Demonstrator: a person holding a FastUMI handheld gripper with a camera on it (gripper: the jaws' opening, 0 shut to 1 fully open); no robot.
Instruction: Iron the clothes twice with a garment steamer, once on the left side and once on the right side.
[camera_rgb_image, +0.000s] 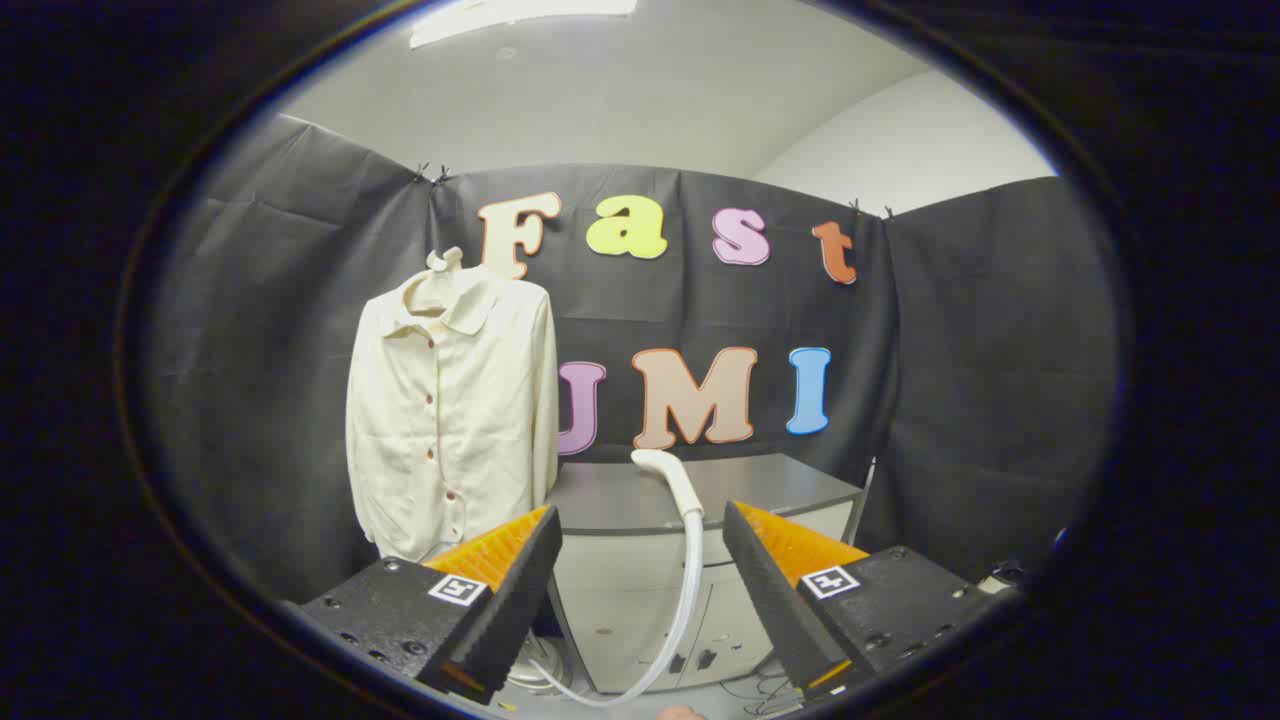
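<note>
Item: your gripper (640, 560), lower centre, fingers spread, grasping nothing. Steamer head (668, 478) centre frame, resting on the grey cabinet (770, 485), between the fingers, unheld. Shirt (450, 410) hangs left of centre. Both passes likely outstanding.

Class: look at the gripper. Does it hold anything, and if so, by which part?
Nothing. The gripper is open; the steamer head and its hose stand apart, between and beyond the fingers.
</note>
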